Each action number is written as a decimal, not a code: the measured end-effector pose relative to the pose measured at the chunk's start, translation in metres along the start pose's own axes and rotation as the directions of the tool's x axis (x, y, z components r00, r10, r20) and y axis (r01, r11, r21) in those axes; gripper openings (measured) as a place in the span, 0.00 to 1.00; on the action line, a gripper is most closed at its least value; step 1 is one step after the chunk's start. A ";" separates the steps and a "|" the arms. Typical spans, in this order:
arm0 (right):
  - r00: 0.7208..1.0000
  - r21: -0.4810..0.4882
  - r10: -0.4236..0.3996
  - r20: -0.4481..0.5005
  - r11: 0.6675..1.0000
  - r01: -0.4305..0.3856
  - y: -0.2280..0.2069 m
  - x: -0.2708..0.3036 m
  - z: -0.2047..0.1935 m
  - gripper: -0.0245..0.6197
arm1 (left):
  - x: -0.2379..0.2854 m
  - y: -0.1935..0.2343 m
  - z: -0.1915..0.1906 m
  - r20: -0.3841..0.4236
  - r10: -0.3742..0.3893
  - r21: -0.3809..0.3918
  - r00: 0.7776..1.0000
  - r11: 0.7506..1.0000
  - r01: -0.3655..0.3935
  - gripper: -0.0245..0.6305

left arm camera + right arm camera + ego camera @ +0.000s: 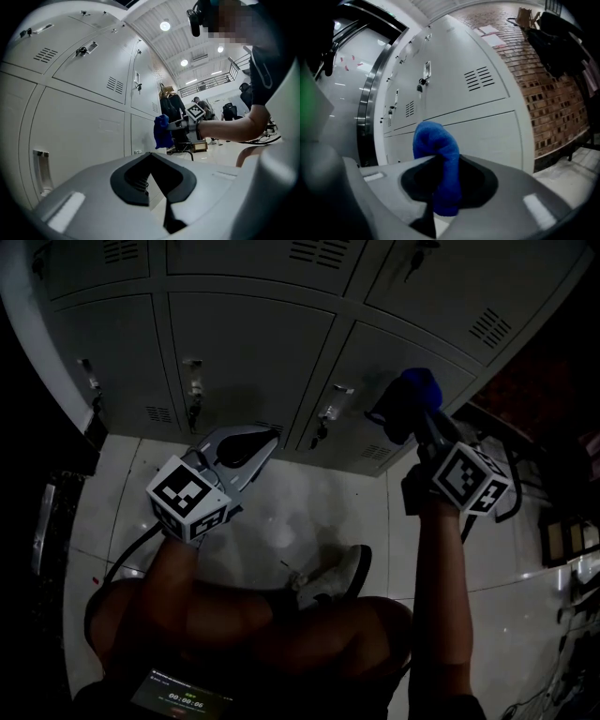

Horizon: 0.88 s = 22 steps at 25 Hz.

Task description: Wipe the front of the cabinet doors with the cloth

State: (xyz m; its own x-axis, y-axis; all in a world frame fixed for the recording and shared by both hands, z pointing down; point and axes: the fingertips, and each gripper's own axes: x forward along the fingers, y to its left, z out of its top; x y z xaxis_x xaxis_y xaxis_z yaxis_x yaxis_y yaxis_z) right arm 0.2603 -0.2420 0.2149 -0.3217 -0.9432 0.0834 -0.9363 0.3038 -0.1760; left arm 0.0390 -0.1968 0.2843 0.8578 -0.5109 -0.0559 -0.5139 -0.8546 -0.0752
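We hold the blue cloth [437, 145] pinched in the right claw [440, 161], whose jaws are closed tight on it. The fabric bunches up above the jaws and hangs a little below them. In the head view the right claw [405, 418] sits at about 2 o'clock from the picture's centre. There the cloth [414, 390] shows against a bottom-row door of the grey cabinet doors [253, 348]. From the left gripper view the cloth [161, 131] is right up by the door face [79, 126], though we cannot tell whether it touches.

Our left claw [151, 155] is shut with nothing in it, its jaw tips meeting. In the head view it [265, 442] lies at about 10 o'clock from centre, pointing toward the doors and apart from them, above the white tiled floor [309, 507]. A shoe [342, 573] rests on that floor at about 5 o'clock.

In the right gripper view a brick wall [555, 89] stands at 3 o'clock, beside the cabinet doors [487, 126].
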 end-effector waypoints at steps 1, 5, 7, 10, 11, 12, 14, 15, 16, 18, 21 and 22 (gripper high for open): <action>1.000 -0.005 0.018 -0.012 1.000 -0.018 0.011 0.008 -0.006 0.16 | 0.000 0.000 0.001 0.001 0.001 0.002 1.000 1.000 -0.001 0.05; 0.998 -0.017 0.052 -0.041 0.998 -0.053 0.044 0.039 -0.031 0.16 | -0.001 0.000 0.003 0.011 -0.004 0.000 1.000 1.000 0.004 0.04; 0.997 -0.008 0.067 -0.047 0.998 -0.068 0.055 0.054 -0.039 0.16 | -0.003 0.001 0.004 0.019 -0.007 -0.010 1.000 1.000 0.007 0.05; 0.995 0.003 0.084 -0.049 0.996 -0.084 0.065 0.075 -0.045 0.16 | -0.004 0.003 0.006 0.034 -0.007 -0.022 0.999 1.000 0.008 0.04; 0.995 0.007 0.084 -0.047 0.996 -0.084 0.067 0.081 -0.045 0.16 | -0.004 0.003 0.006 0.037 -0.007 -0.024 0.999 1.000 0.008 0.05; 0.996 0.010 0.081 -0.044 0.997 -0.081 0.067 0.085 -0.045 0.16 | -0.005 0.004 0.006 0.039 -0.007 -0.026 0.999 1.000 0.008 0.05; 0.997 0.013 0.071 -0.034 0.997 -0.071 0.065 0.092 -0.045 0.16 | -0.005 0.005 0.006 0.044 -0.006 -0.031 0.999 0.999 0.007 0.05; 0.997 0.014 0.067 -0.029 0.998 -0.067 0.063 0.095 -0.045 0.16 | -0.006 0.006 0.007 0.046 -0.005 -0.032 0.999 0.999 0.006 0.04; 0.997 0.015 0.066 -0.025 0.998 -0.066 0.061 0.096 -0.044 0.16 | -0.006 0.006 0.007 0.047 -0.004 -0.033 0.999 0.999 0.005 0.05; 0.997 0.014 0.069 -0.022 0.998 -0.068 0.059 0.096 -0.044 0.16 | -0.007 0.007 0.007 0.047 -0.004 -0.035 0.999 0.999 0.005 0.05; 0.998 0.010 0.060 -0.025 0.998 -0.059 0.050 0.093 -0.045 0.16 | -0.007 0.007 0.006 0.043 -0.003 -0.035 0.999 0.999 0.005 0.05; 0.998 0.010 0.053 -0.027 0.999 -0.053 0.046 0.091 -0.045 0.16 | -0.006 0.007 0.005 0.041 -0.003 -0.034 0.999 0.999 0.004 0.04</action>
State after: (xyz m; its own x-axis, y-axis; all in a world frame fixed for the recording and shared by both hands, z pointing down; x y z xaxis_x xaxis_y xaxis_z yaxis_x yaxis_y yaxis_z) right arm 0.1814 -0.3076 0.2584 -0.3745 -0.9218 0.1007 -0.9167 0.3517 -0.1898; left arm 0.0296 -0.1994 0.2794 0.8582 -0.5042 -0.0961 -0.5096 -0.8594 -0.0415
